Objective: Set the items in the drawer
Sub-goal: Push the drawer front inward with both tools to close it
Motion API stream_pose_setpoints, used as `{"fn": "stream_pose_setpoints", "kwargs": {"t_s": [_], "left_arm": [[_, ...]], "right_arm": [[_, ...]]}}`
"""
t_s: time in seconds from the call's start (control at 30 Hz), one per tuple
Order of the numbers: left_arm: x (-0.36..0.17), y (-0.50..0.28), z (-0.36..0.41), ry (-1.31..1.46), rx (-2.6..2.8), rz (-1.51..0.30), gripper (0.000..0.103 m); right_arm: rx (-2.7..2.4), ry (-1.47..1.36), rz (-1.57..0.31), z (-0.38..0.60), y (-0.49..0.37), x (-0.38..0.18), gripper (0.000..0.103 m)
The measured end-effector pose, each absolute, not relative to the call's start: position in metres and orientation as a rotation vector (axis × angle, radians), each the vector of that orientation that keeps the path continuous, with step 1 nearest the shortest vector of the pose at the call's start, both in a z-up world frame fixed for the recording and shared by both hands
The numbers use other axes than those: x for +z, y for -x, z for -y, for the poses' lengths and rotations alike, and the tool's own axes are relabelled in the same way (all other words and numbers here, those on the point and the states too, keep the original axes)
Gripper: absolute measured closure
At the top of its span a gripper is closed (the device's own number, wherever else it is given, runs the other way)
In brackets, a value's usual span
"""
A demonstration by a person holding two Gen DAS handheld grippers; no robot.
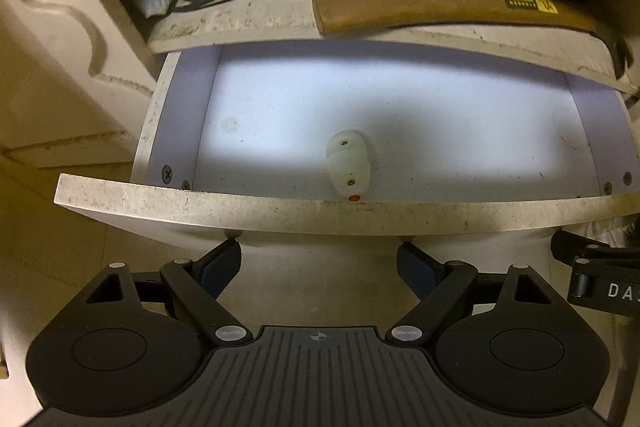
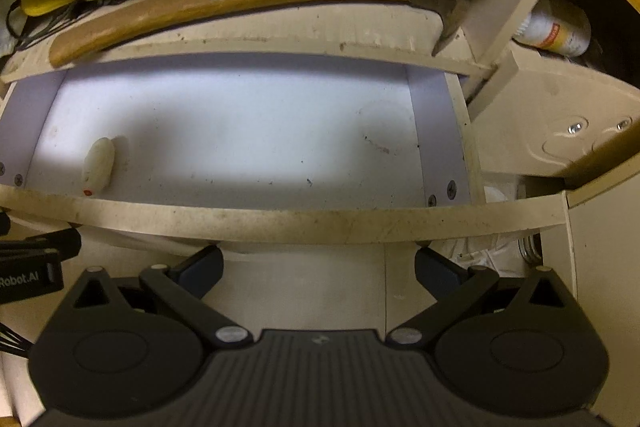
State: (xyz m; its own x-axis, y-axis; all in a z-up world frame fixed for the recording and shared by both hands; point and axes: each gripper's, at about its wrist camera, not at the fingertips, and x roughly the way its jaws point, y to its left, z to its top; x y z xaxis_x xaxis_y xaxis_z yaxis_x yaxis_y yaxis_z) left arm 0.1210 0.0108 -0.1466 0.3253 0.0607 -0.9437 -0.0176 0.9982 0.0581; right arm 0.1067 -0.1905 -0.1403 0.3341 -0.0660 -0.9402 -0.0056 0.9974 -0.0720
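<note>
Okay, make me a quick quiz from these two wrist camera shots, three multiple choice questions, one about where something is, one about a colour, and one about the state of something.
1. Where does the wooden-handled hammer lie?
A. On the shelf above the open drawer
B. Inside the drawer
C. Between the left gripper's fingers

2. What colour is the small tip of the white oval object in the drawer?
A. Blue
B. Orange
C. Green

3. What state are the left gripper and right gripper in?
A. Both shut on an item
B. Left open, right holding the hammer
C. Both open and holding nothing

Answers:
1. A: the hammer rests on the shelf whose edge runs above the drawer.
2. B: an orange dot shows at its near end, by the drawer front.
3. C: each wrist view shows wide-spread fingers with only bare surface between them.
</note>
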Motion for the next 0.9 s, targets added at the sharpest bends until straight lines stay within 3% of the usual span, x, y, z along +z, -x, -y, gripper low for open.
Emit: {"fn": "stream_pose_setpoints", "kwargs": {"t_s": [0.9], "left_arm": [[-0.163, -0.187, -0.027, -0.01, 0.066, -1.153, 0.017]], "right_arm": [[-0.059, 0.099, -1.1, 0.185, -0.172, -0.142, 0.001]]}}
